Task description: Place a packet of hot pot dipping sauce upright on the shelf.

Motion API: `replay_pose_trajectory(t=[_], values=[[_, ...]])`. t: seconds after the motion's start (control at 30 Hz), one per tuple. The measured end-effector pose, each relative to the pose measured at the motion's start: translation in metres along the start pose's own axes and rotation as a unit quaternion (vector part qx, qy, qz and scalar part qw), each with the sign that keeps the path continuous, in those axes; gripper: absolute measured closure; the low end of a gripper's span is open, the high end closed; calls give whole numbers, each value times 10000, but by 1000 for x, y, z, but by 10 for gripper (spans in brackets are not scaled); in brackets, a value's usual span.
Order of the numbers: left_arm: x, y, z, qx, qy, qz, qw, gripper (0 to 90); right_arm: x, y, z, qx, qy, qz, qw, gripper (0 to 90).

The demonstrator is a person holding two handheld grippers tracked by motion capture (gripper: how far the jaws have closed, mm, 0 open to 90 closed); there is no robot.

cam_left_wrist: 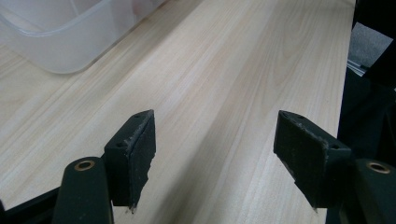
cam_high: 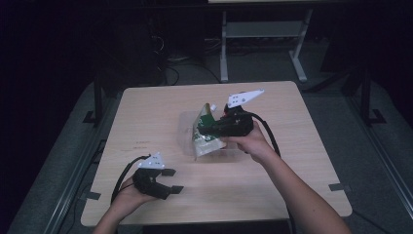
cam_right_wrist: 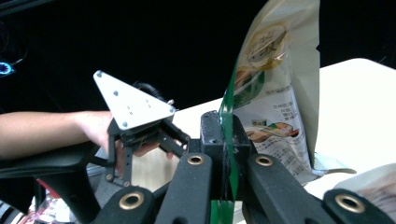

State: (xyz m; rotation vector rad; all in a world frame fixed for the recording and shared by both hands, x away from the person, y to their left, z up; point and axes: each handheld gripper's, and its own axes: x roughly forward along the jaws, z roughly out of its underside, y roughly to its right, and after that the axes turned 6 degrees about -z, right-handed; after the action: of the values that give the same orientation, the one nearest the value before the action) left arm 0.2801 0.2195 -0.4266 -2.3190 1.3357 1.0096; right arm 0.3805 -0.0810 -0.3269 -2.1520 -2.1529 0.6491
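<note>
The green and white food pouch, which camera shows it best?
The right gripper view: the pouch stands close up, printed face readable as pictures, its green edge pinched in the right tongs. The high view shows it small and dim above a clear container. The left gripper view faces bare table.

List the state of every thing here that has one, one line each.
Left claw: open, nothing between its jaws, low over the table.
Right claw: shut on the snack bag's edge.
Snack bag: held up, tilted, above the clear plastic container.
Clear plastic container: resting on the table, uncovered; its contents cannot be told.
</note>
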Motion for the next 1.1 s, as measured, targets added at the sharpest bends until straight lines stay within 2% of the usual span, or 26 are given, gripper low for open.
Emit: replay_pose_trajectory(t=[0.63, 0.8, 1.1], values=[[-3, -2, 1, -13, 22, -25, 10000, 295, 11, 19, -23, -9, 129, 179, 9998, 899], [-3, -3, 2, -7, 14, -20, 10000, 294, 16, 27, -27, 63, 188, 283, 9994, 899], [-2, -3, 2, -16, 9, 8, 10000, 295, 31, 43, -31, 205, 107, 455, 9987, 899]])
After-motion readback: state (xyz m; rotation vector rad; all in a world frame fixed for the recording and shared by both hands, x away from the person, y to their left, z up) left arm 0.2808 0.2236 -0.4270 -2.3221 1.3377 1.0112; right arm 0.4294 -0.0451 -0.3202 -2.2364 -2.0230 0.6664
